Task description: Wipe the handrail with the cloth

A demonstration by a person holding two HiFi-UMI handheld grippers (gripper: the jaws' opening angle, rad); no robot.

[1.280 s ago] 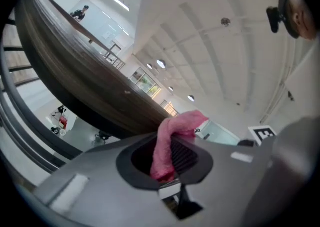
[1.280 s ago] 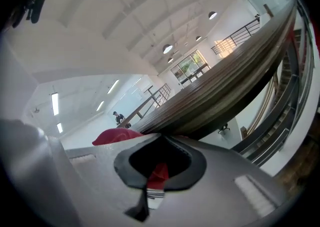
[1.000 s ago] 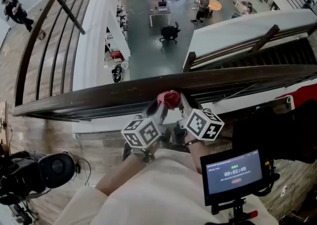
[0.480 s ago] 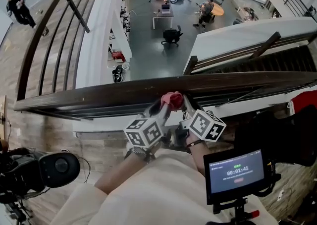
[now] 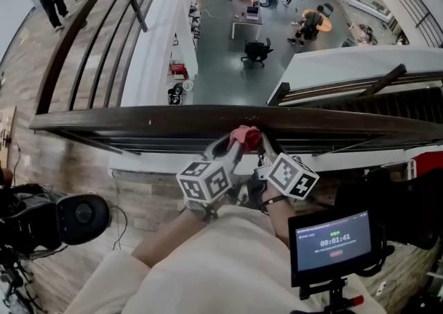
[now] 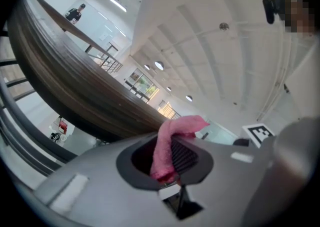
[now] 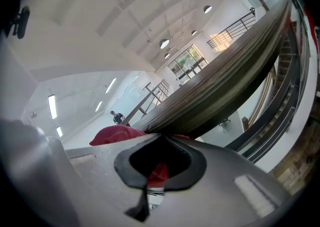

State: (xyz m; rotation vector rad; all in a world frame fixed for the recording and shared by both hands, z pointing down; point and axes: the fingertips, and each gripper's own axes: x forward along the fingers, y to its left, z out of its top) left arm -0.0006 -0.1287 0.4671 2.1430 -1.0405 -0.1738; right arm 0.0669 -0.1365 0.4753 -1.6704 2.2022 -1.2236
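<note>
A dark wooden handrail [image 5: 138,121] runs left to right across the head view, over a drop to a lower floor. A small pink-red cloth [image 5: 245,137] is bunched against its near edge. Both grippers meet at the cloth: my left gripper [image 5: 232,146] comes from the left and my right gripper [image 5: 261,144] from the right, each shut on a part of it. In the left gripper view the pink cloth [image 6: 170,143] sticks out between the jaws with the handrail [image 6: 75,91] above. In the right gripper view the cloth [image 7: 120,133] lies under the handrail [image 7: 220,91].
A camera rig [image 5: 48,219] stands at the lower left and a monitor [image 5: 331,240] showing a timer at the lower right. Below the rail lie desks, chairs and people on the lower floor [image 5: 228,63]. A second railing [image 5: 83,36] runs off at the upper left.
Both grippers and the cloth have stayed together at the rail. The head view has shifted, so the rail sits slightly lower and more level in frame.
</note>
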